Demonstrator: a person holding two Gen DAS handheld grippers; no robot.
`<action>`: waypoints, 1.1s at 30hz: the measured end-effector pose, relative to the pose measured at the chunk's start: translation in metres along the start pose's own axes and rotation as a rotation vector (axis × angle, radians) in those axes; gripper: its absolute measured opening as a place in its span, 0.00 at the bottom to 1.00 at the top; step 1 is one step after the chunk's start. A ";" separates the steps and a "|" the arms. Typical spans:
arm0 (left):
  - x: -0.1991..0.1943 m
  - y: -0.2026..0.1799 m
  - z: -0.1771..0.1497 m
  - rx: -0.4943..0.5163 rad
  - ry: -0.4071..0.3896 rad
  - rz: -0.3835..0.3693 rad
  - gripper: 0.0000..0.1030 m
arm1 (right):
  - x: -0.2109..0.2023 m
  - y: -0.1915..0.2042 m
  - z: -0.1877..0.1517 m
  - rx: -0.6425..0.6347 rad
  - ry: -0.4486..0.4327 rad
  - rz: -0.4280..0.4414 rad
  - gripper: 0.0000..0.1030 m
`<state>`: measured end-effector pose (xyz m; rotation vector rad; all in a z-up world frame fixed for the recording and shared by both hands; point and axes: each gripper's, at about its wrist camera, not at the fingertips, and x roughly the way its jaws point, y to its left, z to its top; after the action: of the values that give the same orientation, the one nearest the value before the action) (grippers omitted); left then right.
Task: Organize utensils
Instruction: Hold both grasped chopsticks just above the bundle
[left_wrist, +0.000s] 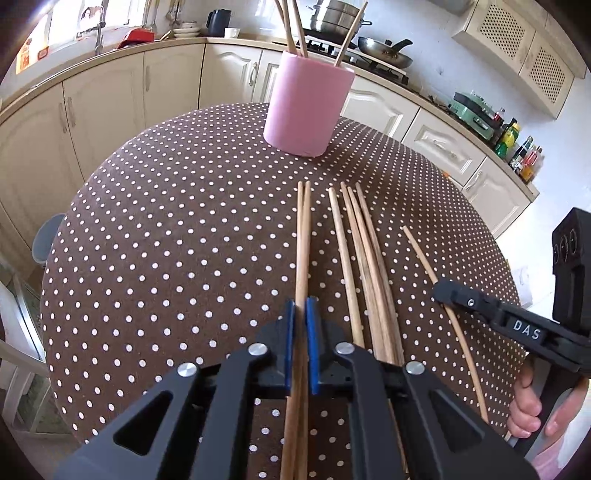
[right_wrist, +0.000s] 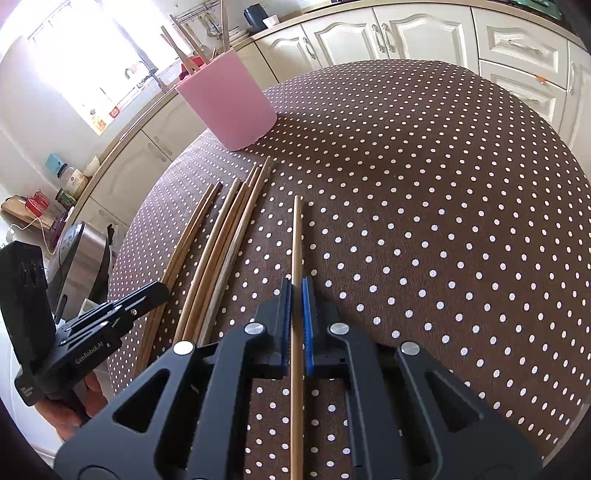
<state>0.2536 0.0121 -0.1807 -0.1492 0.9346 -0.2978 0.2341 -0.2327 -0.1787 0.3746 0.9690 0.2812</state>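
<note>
Wooden chopsticks pair (left_wrist: 303, 236) sits pinched in the left gripper (left_wrist: 300, 314), right gripper (right_wrist: 295, 295) clamps a single stick (right_wrist: 296, 236), both pointing lengthwise toward the pink cylindrical holder (left_wrist: 308, 107) ahead.

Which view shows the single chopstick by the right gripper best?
The right wrist view: the single chopstick runs centred between the right gripper fingers, tip to base. The left wrist view shows it off to the side, partly hidden by that gripper.
</note>
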 end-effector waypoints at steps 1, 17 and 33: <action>-0.001 0.002 0.000 -0.006 -0.002 -0.001 0.06 | 0.000 0.000 0.000 -0.002 0.001 -0.001 0.06; -0.004 0.011 -0.006 0.002 0.005 0.066 0.06 | 0.002 0.004 0.001 -0.015 0.005 -0.013 0.06; 0.021 0.001 0.027 0.057 0.028 0.203 0.05 | 0.002 0.003 0.002 -0.014 0.015 -0.016 0.06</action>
<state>0.2874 0.0065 -0.1808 0.0028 0.9601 -0.1388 0.2367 -0.2294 -0.1778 0.3524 0.9841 0.2769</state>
